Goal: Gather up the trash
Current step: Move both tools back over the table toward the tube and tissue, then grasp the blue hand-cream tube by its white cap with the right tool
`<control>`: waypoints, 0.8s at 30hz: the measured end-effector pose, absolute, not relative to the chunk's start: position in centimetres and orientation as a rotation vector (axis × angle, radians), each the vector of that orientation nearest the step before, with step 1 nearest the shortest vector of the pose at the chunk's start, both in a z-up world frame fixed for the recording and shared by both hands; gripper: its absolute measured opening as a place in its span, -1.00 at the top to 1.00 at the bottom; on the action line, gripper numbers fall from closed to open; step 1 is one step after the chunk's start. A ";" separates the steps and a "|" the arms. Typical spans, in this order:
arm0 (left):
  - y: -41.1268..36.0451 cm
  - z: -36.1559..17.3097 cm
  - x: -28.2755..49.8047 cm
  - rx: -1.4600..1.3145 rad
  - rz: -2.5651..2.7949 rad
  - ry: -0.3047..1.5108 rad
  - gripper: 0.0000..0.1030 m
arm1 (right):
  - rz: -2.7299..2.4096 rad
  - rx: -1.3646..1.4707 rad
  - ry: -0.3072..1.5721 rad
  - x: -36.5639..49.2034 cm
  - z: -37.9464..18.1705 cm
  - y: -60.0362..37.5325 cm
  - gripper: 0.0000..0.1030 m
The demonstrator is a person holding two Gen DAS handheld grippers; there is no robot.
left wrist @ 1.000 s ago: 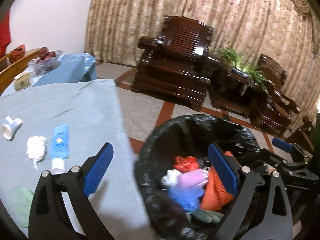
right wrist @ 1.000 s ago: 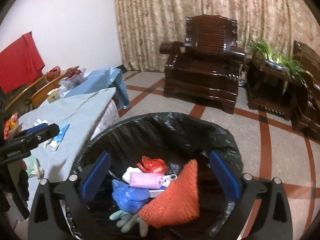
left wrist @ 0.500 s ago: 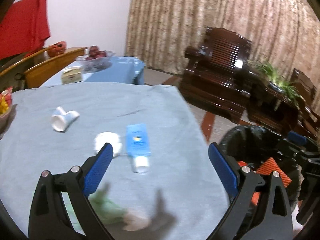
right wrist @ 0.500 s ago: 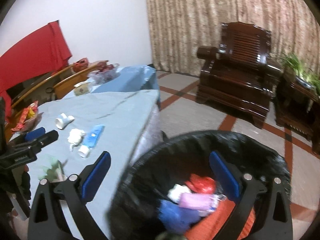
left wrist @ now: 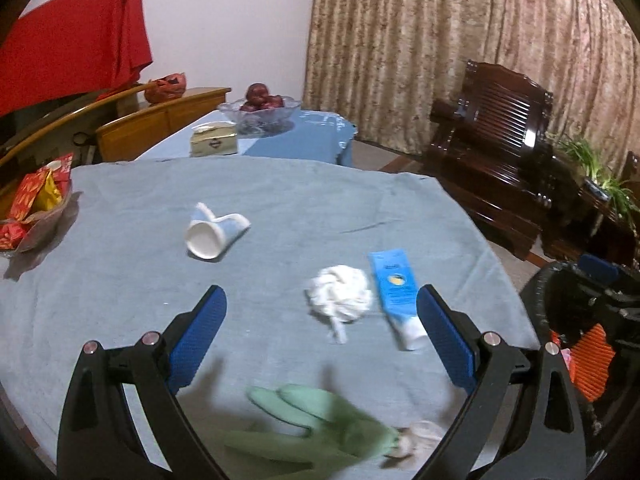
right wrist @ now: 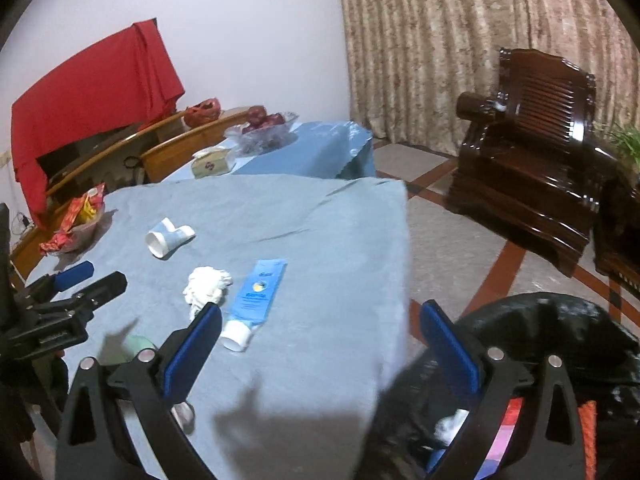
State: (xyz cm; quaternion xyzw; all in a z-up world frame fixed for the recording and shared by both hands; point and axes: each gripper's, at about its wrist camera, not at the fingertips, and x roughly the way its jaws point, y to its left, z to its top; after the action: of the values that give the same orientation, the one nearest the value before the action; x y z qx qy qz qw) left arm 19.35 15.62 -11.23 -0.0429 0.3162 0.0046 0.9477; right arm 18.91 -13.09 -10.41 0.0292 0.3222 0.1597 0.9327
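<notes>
On the blue-grey tablecloth lie a tipped white paper cup, a crumpled white tissue, a blue tube and a green glove. My left gripper is open and empty above the glove. My right gripper is open and empty over the table's edge, beside the black-lined trash bin holding several pieces of trash. The cup, tissue and tube also show in the right wrist view.
A snack bowl sits at the table's left. A second table holds a tissue box and a fruit bowl. Dark wooden armchairs and a plant stand to the right. Wooden chairs line the left wall.
Both grippers swung left from over the trash bin to over the table. The table's items are now in front of the left gripper; both stayed open and empty.
</notes>
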 end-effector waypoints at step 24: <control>21.7 -15.7 20.8 -0.160 0.081 0.716 -0.81 | 0.388 -0.023 0.870 23.9 -18.9 -2.9 -0.08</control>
State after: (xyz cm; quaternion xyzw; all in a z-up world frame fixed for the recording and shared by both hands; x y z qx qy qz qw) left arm 20.79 21.69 -15.70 -0.0784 0.3500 0.0396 0.9326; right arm 23.93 -2.87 -18.95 -0.0113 0.4188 0.1868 0.8886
